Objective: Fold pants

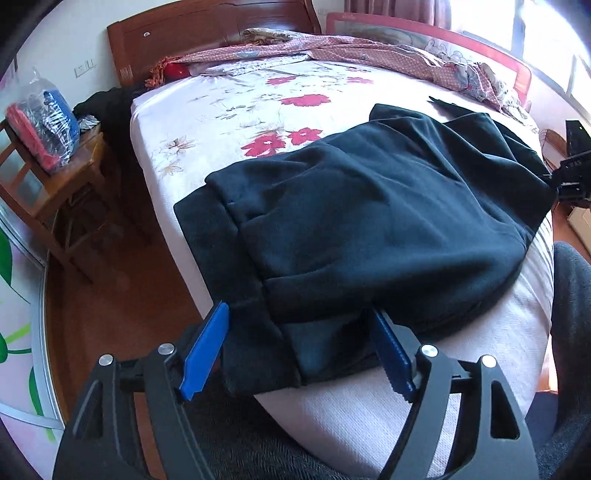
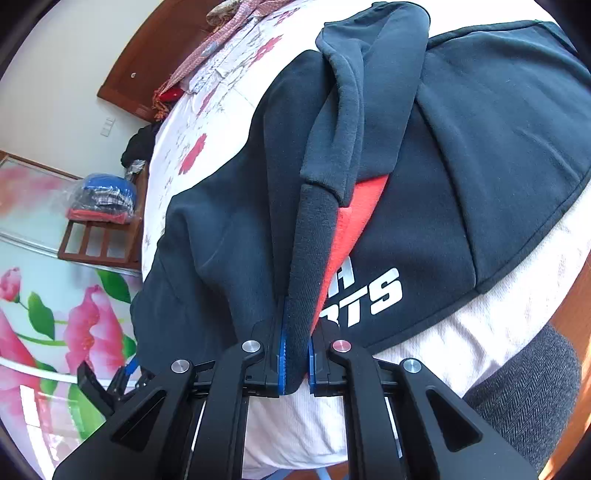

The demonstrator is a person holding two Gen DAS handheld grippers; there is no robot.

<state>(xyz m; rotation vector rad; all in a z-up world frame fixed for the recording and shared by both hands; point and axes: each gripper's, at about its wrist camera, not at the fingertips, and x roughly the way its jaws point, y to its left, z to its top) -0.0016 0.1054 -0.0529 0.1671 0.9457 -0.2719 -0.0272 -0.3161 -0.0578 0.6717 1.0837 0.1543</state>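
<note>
Dark navy pants [image 1: 369, 206] lie folded across the near end of a bed. My left gripper [image 1: 299, 350] is open, its blue fingers either side of the pants' near cuffed edge, which hangs over the mattress corner. My right gripper [image 2: 295, 363] is shut on a ribbed edge of the pants [image 2: 310, 258], lifted into a ridge with a red lining patch [image 2: 354, 218] showing. White lettering [image 2: 373, 299] shows on the pants [image 2: 498, 147]. The right gripper also shows in the left wrist view [image 1: 572, 177] at the pants' far right edge.
The bed has a floral sheet [image 1: 229, 110], a wooden headboard [image 1: 207, 33] and crumpled bedding [image 1: 369, 51] at the far end. A wooden stool with bagged clothes [image 1: 44, 125] stands left. The floor [image 1: 122, 295] lies beyond the mattress edge.
</note>
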